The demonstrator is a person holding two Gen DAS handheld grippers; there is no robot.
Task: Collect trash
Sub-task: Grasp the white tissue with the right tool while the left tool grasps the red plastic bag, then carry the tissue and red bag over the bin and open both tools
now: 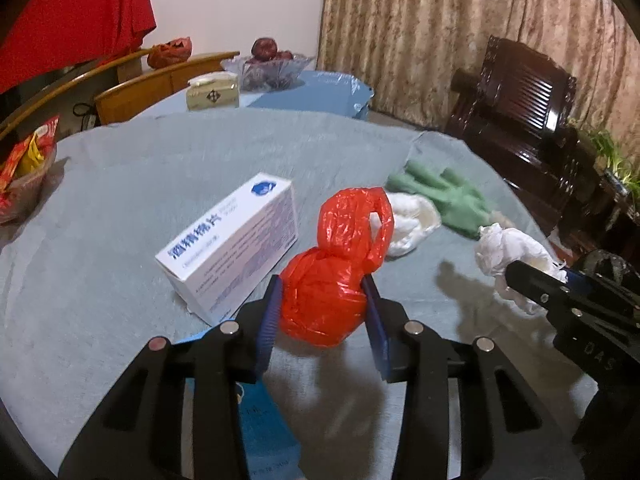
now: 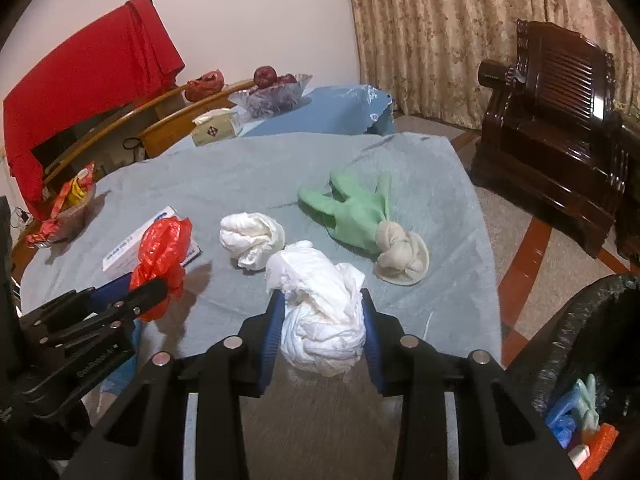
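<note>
meanwhile the left tongs (image 1: 324, 300) are clamped on a crumpled red plastic bag (image 1: 332, 280) above the grey-blue cloth tabletop (image 1: 140, 184), a white rectangular carton (image 1: 232, 244) at its ten o'clock, while the right tongs (image 2: 322, 320) squeeze a crumpled white tissue wad (image 2: 320, 316).

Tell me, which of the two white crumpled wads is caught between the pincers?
The nearer white wad, clamped by the right gripper. The other white wad lies free beside the green glove.
</note>
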